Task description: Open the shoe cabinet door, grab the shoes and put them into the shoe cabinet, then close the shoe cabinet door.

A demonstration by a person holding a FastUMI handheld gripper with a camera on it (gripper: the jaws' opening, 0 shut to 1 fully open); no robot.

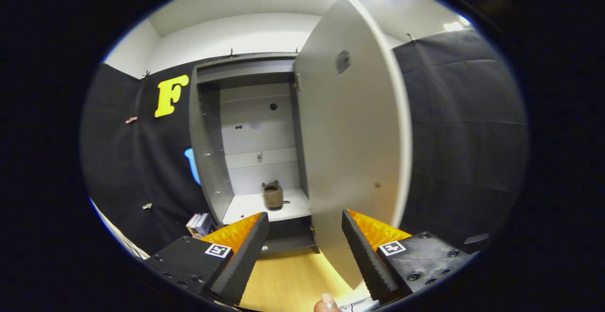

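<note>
Inside the shoe cabinet, on its lower shelf, stands one brown shoe, upright and toward the right of the shelf, near the hinge side. The space above the shoe is bare; the back panel shows a few small holes and fittings. Whether a second shoe remains outside cannot be told.

The cabinet door is swung wide open to the right of the cabinet opening, its inner face turned toward the camera. Its lower edge hangs above the light wood floor, in front of the cabinet base.

The gripper sits in front of the cabinet, back from the shelf. Its fingers are spread apart and hold nothing; the door's lower corner shows between them, nearer the right finger, with no contact apparent. A fingertip of the person shows just below the door's corner.

Judged from this layout, the step in hand is closing the door. To do it well:

1. Bring one finger against the door's outer face near the free edge, far from the hinges.
2. Push in a smooth arc toward the cabinet opening.
3. Keep both fingers outside the gap as it narrows.
4. Confirm the shoe sits behind the shelf front before final contact.

A small stack of boxes rests on the floor left of the cabinet.
</note>
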